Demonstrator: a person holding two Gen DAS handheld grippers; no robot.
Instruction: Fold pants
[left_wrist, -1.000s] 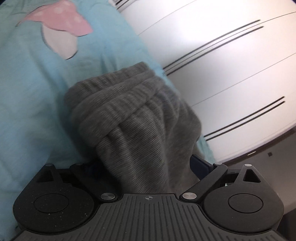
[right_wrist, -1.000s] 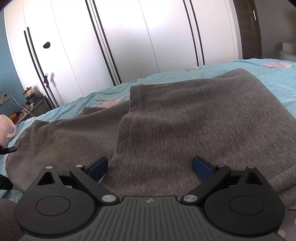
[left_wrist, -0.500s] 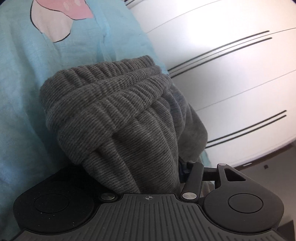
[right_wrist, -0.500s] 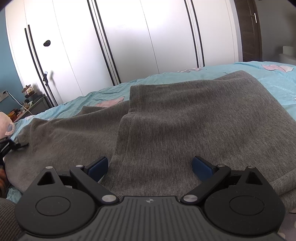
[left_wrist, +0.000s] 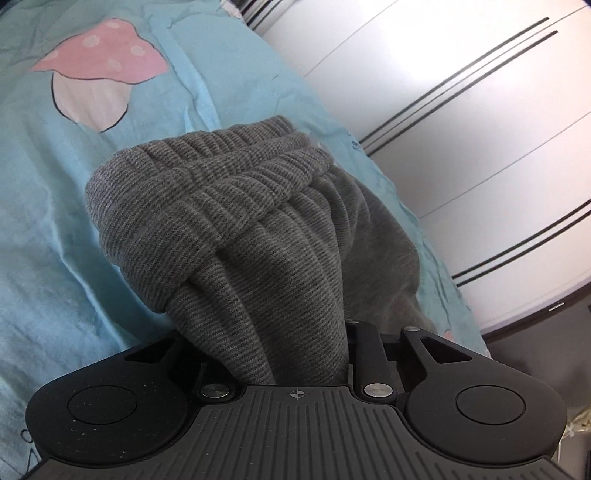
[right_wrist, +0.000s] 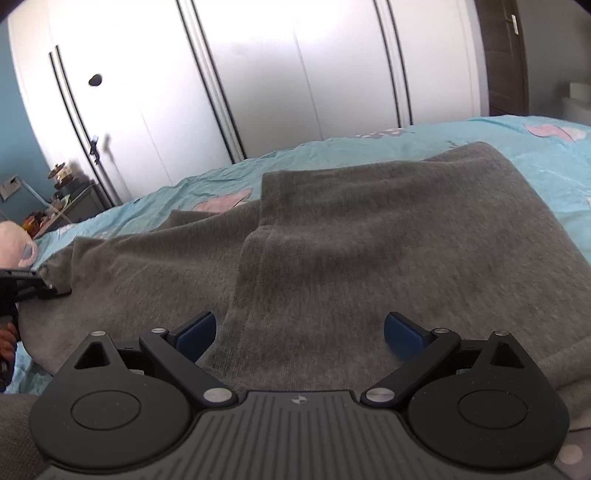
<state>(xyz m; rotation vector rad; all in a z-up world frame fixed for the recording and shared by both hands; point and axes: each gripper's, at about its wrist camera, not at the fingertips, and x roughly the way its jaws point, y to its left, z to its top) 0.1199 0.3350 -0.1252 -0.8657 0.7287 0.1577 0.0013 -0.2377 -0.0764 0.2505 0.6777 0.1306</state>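
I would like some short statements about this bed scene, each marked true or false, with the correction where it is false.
1. The left tool is closed on the grey ribbed knit pants. True; its jaws have just been closing, with cloth between them.
2. The right tool grips the pants. False: its blue pads stand apart, above the cloth.
3. The light blue bed sheet has a pink mushroom print. True.
4. The wardrobe doors are dark brown. False: they are white.
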